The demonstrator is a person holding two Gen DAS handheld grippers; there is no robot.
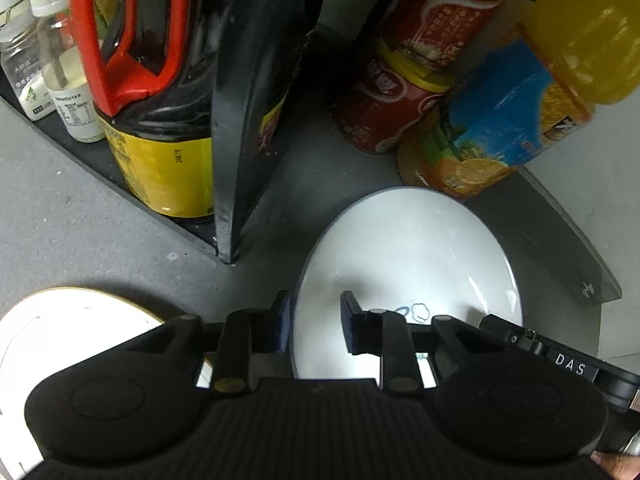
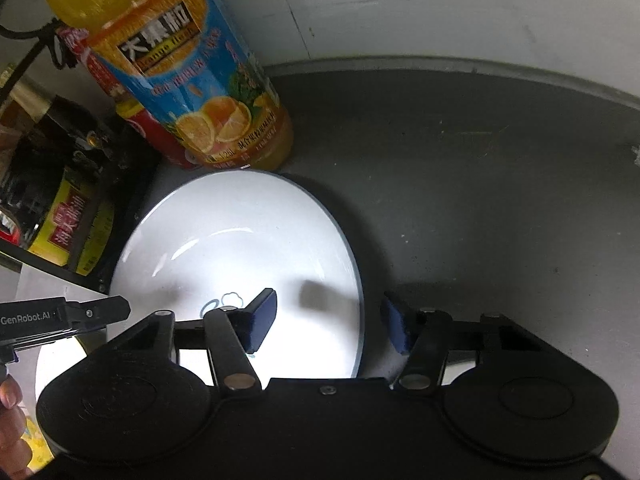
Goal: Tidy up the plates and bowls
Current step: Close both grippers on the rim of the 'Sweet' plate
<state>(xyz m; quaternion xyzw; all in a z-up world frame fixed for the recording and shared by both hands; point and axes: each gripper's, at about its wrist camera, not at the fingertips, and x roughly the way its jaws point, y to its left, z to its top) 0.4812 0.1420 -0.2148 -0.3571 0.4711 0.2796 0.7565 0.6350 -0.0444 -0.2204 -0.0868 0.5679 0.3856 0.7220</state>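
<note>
A white plate with a dark blue rim (image 1: 408, 264) (image 2: 240, 240) lies flat on the grey counter (image 1: 60, 220). My left gripper (image 1: 314, 320) is open and straddles the plate's left rim, one finger outside it and one over the plate. My right gripper (image 2: 328, 324) is open too and straddles the plate's right rim. Each gripper shows in the other's view: the right gripper (image 1: 560, 356), the left gripper (image 2: 64, 316). A second white plate with a yellowish rim (image 1: 80, 320) lies at the lower left, partly hidden under the left gripper's body.
An orange juice bottle (image 2: 192, 80) (image 1: 520, 112) stands just behind the plate, beside red bottles (image 1: 392, 108). A black rack (image 1: 232, 120) to the left holds a dark jug with a red handle (image 1: 152, 80) and white-capped jars (image 1: 60, 60). A pale wall (image 2: 440, 8) closes the back.
</note>
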